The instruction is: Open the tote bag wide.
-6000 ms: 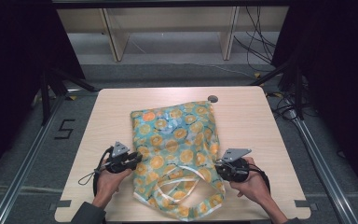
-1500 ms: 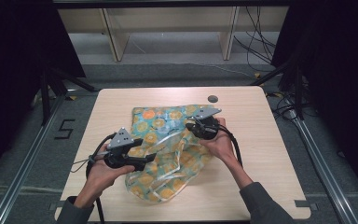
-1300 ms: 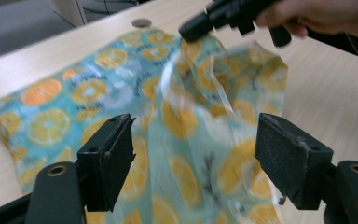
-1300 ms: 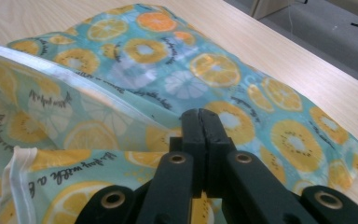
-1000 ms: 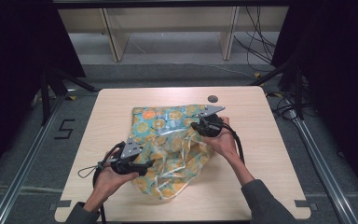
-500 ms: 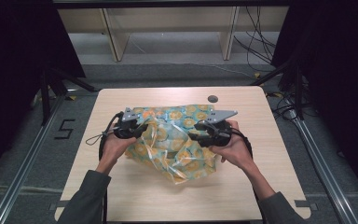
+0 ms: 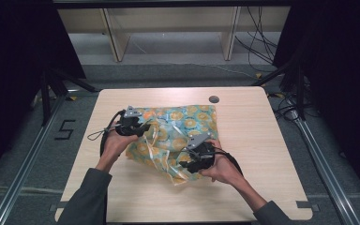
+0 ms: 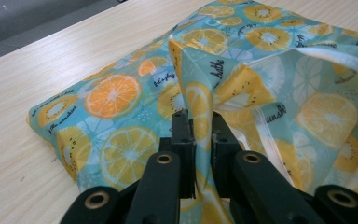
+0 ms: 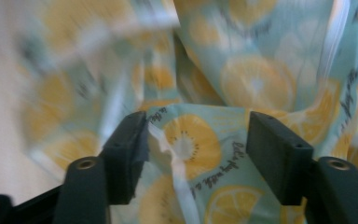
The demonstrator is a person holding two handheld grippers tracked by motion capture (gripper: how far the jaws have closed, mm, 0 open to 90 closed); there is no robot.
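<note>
Teal cloth [image 7: 176,136] printed with orange and lemon slices lies crumpled on the middle of the wooden table [image 7: 262,136]. Nearest the person, the right gripper [image 7: 187,165] sits at the cloth's near edge, on its right part; in the right gripper view its jaws stand spread wide, with a fold of cloth [image 9: 191,140] lying between them but not pinched. That view is blurred at its left side. Farther in, the left gripper [image 7: 143,127] is at the cloth's left end; in the left gripper view its jaws are pressed together on a raised ridge of the cloth [image 8: 200,109], which stands up between them while the rest spreads flat on the table beyond. At the far side, a small dark round hole [image 7: 213,99] sits in the table just past the cloth's far right corner.
</note>
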